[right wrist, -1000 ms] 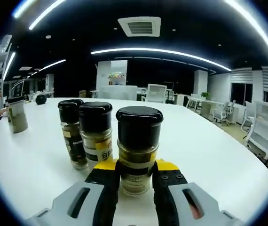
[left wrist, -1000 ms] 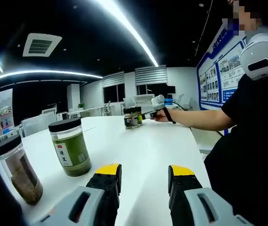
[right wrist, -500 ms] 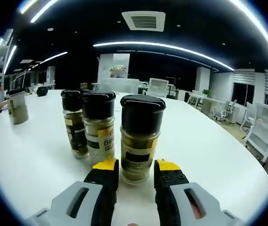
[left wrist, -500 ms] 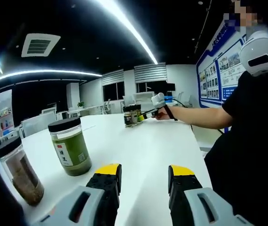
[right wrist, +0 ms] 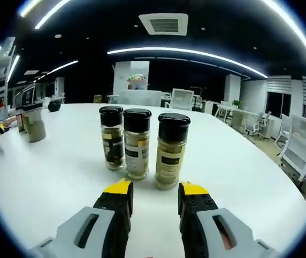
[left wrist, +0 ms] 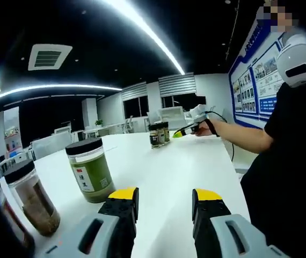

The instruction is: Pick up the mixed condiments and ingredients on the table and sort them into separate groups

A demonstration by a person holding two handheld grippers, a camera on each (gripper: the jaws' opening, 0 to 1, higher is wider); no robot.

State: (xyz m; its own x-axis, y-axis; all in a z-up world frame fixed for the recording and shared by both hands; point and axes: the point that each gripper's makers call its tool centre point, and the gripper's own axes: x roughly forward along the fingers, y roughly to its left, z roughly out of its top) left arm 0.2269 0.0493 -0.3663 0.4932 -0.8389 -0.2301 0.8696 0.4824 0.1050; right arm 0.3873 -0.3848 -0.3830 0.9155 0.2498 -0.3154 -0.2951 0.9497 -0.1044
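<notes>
Right claw [right wrist: 154,186] released just short of three spice jars [right wrist: 139,144]; left claw [left wrist: 164,194] empty, apart.

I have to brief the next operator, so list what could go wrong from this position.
1. The three spice bottles stand close together just ahead of the open right gripper; a forward nudge could topple them.
2. The left gripper is open beside the green-filled jar; a sideways swing might knock it into the brown-filled jar.
</notes>
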